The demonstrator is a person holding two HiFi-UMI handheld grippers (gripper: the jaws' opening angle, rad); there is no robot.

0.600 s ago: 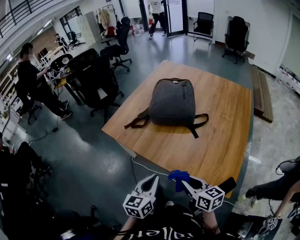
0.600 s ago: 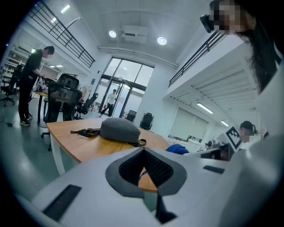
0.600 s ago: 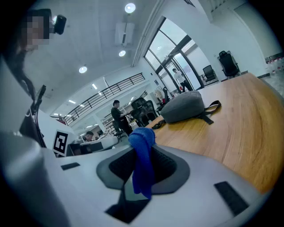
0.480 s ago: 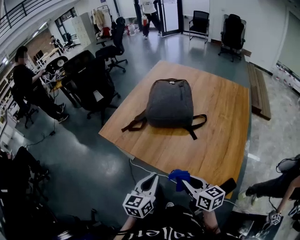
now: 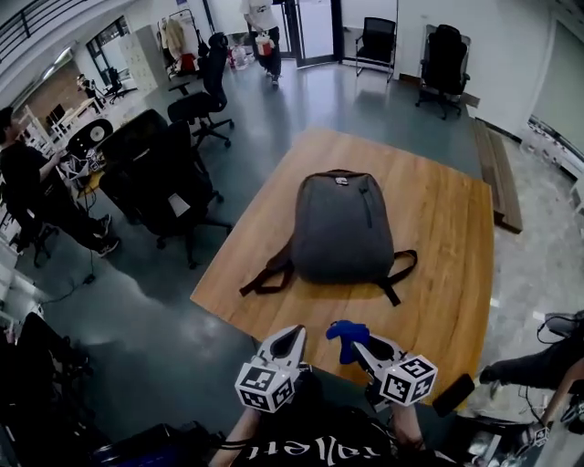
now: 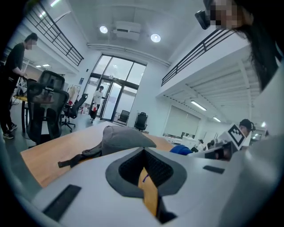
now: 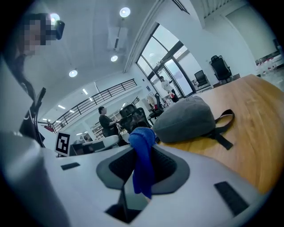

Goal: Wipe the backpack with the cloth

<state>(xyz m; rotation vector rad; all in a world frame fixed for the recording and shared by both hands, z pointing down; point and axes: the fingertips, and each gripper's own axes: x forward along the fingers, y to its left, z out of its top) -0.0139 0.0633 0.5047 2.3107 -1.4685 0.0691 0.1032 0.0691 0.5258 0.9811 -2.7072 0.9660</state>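
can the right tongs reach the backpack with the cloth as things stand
Probably yes: the right tongs, shut on the cloth, are by the table's near edge, and only bare wood separates them from the backpack.

This is a large open-plan office or lab hall. Black swivel office chairs [image 5: 196,105] stand about a polished grey floor [image 5: 155,301], and a person [image 5: 27,182] works at a cluttered desk [image 5: 87,150]. Glass entrance doors [image 5: 315,27] close the far end. A railed mezzanine [image 6: 57,42] runs overhead beneath round ceiling lights [image 6: 155,38], and a broad wooden tabletop [image 5: 447,246] fills the middle.
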